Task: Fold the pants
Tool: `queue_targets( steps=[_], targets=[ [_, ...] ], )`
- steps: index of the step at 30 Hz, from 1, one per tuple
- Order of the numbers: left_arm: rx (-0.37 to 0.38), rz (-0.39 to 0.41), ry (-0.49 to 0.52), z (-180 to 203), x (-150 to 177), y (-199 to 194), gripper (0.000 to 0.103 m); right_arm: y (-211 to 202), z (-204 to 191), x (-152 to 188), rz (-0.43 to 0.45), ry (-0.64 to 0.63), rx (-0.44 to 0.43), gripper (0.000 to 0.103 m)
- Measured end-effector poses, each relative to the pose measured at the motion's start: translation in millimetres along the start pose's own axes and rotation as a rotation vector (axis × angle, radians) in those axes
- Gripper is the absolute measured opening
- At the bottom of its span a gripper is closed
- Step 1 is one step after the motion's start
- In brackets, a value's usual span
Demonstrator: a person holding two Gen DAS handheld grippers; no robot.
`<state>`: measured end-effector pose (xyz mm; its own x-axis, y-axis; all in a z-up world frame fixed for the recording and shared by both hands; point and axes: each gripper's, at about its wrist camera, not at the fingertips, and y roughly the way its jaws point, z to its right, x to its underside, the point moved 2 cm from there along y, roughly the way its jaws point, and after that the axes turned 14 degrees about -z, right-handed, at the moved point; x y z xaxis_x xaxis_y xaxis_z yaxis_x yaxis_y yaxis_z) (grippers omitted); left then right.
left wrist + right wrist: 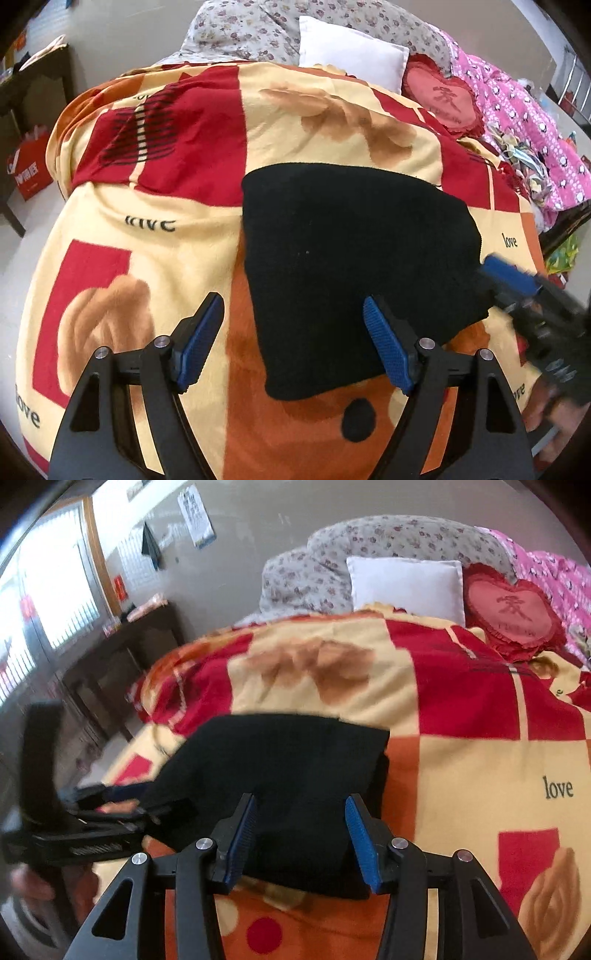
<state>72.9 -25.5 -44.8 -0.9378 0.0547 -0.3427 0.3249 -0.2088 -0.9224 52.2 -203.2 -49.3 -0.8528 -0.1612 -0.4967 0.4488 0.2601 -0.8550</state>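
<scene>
Behind everything is a bed with a big blanket (155, 221) in red, yellow and orange, with the word "love" on it; a white pillow (351, 51) and a red heart cushion (443, 99) sit at the far end; a pink cover (524, 140) lies on the side.

From my left wrist I see the black pants (351, 266) lying flat on the blanket, folded into a small dark shape; my left gripper (293, 343) hangs over their near left edge; its jaws stand wide apart and hold nothing; one blue pad (388, 350) is over the black cloth and the other pad (201, 343) is over the blanket. My right gripper (517, 280) comes in from the side at the pants' other edge; it looks blurry there.

From my right wrist I see the pants (280, 760) again, just under my right gripper (301, 834); its jaws are part way apart with black cloth showing between them; I think the pads are not pinching it, but I cannot be sure. My left gripper (110, 805) is a blur beside the pants.

I think the fold is nearly done. To do it well I should pinch both near corners the same way; lift them together, not one first; carry them over so the edges meet; then press flat so nothing bunches up.
</scene>
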Motion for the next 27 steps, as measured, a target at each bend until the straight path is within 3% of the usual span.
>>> queue_targets(
  steps=[5,9,12,19,27],
  targets=[
    [-0.018,0.019,-0.014,2,8,-1,0.079,7,-8,6,0.004,-0.024,0.083,0.049],
    [-0.052,0.056,-0.002,6,13,-13,0.079,-15,-9,8,0.038,-0.003,0.04,0.048],
    [-0.076,0.087,0.001,7,17,-21,0.079,-31,-11,12,0.074,0.008,0.061,0.048],
    [-0.158,0.138,0.017,14,29,-38,0.079,-43,-17,20,0.078,0.019,0.051,0.048],
    [-0.176,0.153,-0.011,12,43,-48,0.079,-46,-21,25,0.071,0.037,0.037,0.049]
  ],
)
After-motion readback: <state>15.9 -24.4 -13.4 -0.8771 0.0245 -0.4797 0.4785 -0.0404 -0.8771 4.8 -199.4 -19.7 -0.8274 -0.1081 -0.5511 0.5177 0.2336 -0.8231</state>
